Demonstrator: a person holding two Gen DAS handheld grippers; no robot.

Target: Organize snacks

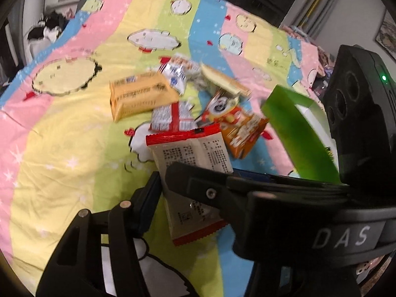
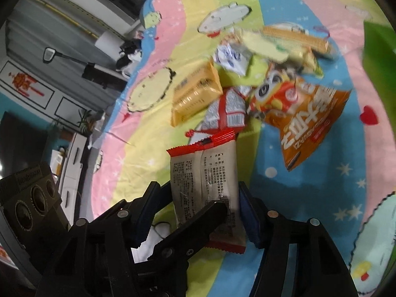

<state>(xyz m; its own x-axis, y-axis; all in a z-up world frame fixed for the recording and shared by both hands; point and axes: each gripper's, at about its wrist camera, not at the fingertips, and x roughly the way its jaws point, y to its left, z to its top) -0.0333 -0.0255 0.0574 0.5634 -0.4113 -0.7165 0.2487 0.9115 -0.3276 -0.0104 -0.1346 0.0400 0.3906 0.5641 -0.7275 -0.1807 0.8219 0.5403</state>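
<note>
**Two claws on one beige packet, five more snacks in the pile**

A single beige packet with red ends [image 2: 205,173] is up off the striped bed cover [image 1: 74,160], at the near edge of the snack heap and between both claws.

The left claw [image 1: 200,177] is pinching it. In its own view, one finger pad sits against the packet's left edge and the other finger is mostly hidden behind the right tool's body. From the right wrist view, one of the left tool's black fingers [image 2: 198,222] lies pressed across the packet's printed face.

The right claw [image 2: 200,198] straddles the same packet with its jaws partly spread. The pad on the picture's right meets the packet's edge, while a slim gap shows at the other pad, so it is not yet gripping.

Behind the packet, the pile lies on the cover with its items touching or overlapping:
- one yellow-orange packet [image 1: 141,94]
- one silver-and-blue sachet [image 1: 177,76]
- one silver packet with a red band [image 1: 170,117]
- one orange cartoon bag [image 1: 240,128]
- one pale wafer packet [image 1: 222,79], too blurred to say whether a second lies with it

One green box [image 1: 297,133] stands tilted beside the heap, close to the right tool. Whether it rests on the cover cannot be told.
</note>
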